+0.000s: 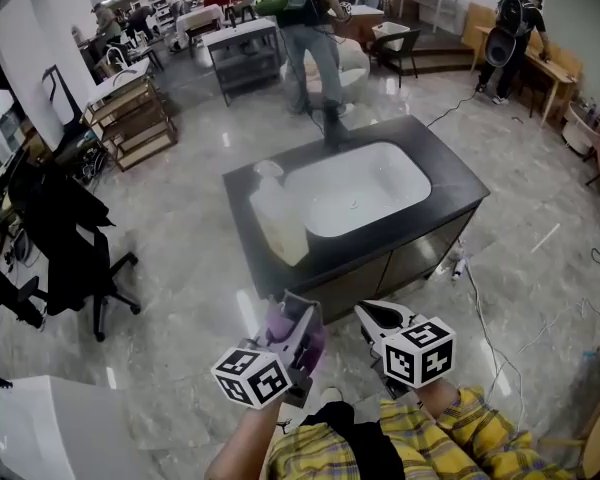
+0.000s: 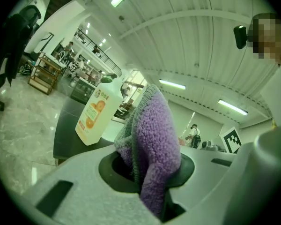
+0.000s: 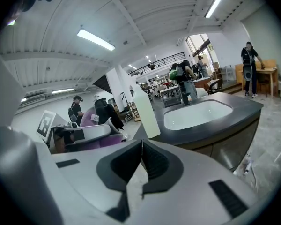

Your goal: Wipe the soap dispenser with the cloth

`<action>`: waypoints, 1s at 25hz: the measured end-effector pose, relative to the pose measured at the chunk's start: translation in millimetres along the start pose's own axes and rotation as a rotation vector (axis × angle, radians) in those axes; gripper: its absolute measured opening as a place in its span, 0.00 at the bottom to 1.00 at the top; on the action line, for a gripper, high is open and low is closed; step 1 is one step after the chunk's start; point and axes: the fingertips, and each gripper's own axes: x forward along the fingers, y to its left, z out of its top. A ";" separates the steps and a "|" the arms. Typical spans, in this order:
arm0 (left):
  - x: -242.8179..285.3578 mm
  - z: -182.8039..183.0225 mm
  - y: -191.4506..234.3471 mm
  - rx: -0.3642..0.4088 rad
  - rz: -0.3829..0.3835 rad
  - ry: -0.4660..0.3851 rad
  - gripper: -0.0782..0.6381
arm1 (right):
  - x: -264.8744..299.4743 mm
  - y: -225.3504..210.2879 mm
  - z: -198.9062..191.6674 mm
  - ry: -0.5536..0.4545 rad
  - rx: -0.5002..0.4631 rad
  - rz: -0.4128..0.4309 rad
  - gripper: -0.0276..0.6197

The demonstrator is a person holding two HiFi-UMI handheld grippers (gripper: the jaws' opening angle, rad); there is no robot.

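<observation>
Left gripper (image 2: 150, 172): jaws clamped on the cloth (image 2: 152, 135), a purple and grey wad folded over and sticking out past the tips. Grip looks solid. The cloth is soft and limp, so it should wrap a curved surface well, but the free end will flop. Better to wipe with the bunched part close to the jaws.

Dispenser (image 1: 278, 223): upright at the left end of the dark counter (image 1: 450, 183), just beside the white basin (image 1: 360, 188), well apart from both grippers, with bare floor between. It's a big pale plastic bottle with an orange label on the side facing the left gripper and a cap on top. I can't make out a pump head or the fill level.

Handling, my read:
- Smooth plastic, so slippery, more so if soapy.
- Thin walls that would give under a squeeze.
- Weight unknown. If near empty it'll skate or tip towards the basin under a sideways wipe.
- Body looks too wide for the jaws. Hold it at the neck or cap, or just press down on the top to pin it.

Right gripper (image 3: 141, 165): jaws fully together, nothing between them. It sits low and near, right of the left gripper, pointing at the counter. It's the free one, so it can steady the dispenser, but the jaws must open before taking the neck.
</observation>
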 end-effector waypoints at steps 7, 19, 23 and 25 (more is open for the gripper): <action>8.8 16.2 29.8 -0.008 -0.017 -0.001 0.19 | 31.1 -1.3 9.7 -0.004 0.004 -0.019 0.05; 22.1 38.7 69.5 0.017 0.001 -0.006 0.19 | 72.7 -14.1 38.5 -0.027 0.004 -0.030 0.05; 33.9 57.8 82.4 0.029 0.038 -0.036 0.19 | 89.5 -26.9 55.1 -0.029 0.005 -0.007 0.05; 41.1 72.2 89.0 0.028 0.064 -0.055 0.19 | 99.8 -33.4 65.9 -0.017 0.003 0.009 0.05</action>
